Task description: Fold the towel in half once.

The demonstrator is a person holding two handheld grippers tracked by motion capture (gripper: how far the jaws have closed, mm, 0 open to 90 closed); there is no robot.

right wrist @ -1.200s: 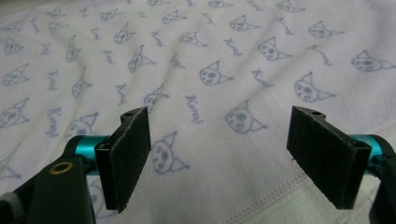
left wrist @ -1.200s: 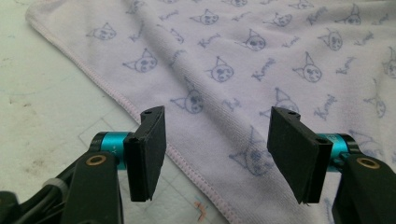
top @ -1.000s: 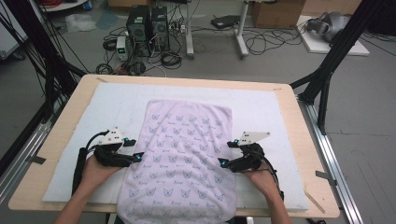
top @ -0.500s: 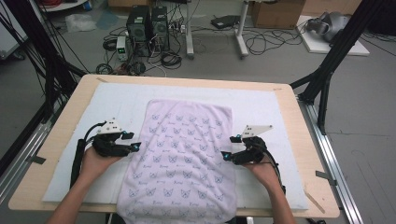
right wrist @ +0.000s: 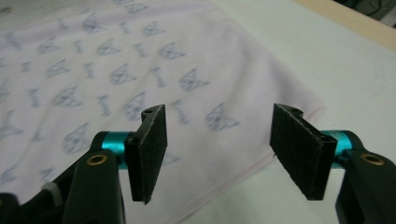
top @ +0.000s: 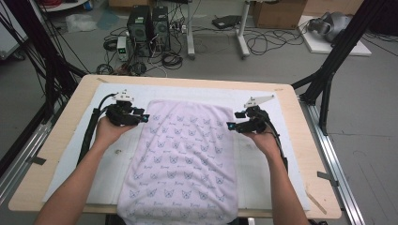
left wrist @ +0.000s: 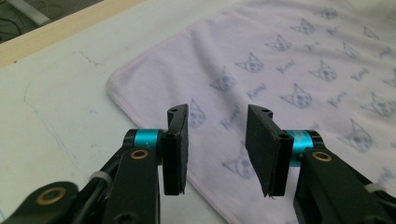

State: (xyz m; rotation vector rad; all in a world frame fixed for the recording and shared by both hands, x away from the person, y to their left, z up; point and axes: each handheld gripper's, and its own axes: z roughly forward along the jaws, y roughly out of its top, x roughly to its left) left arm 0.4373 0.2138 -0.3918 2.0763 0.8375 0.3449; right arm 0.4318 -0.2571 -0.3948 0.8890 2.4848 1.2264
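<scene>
**Towel flat on the table, both grippers poised at its far corners**

We see a pale lilac towel printed with small blue cat faces and script, edged with a thin pink hem. It lies spread flat on a white mat that covers the wooden table, and its near end hangs over the table's front edge. The cloth looks smooth, with only faint ripples.

Our left gripper hovers at the towel's far left corner; in the left gripper view its jaws have just been closing, yet they stand apart with a clear gap, above the hem, and nothing is pinched between the pads. Our right gripper sits at the far right corner; in the right gripper view its jaws have also just been closing, the gap wider, the towel's edge below them and nothing between the pads
</scene>
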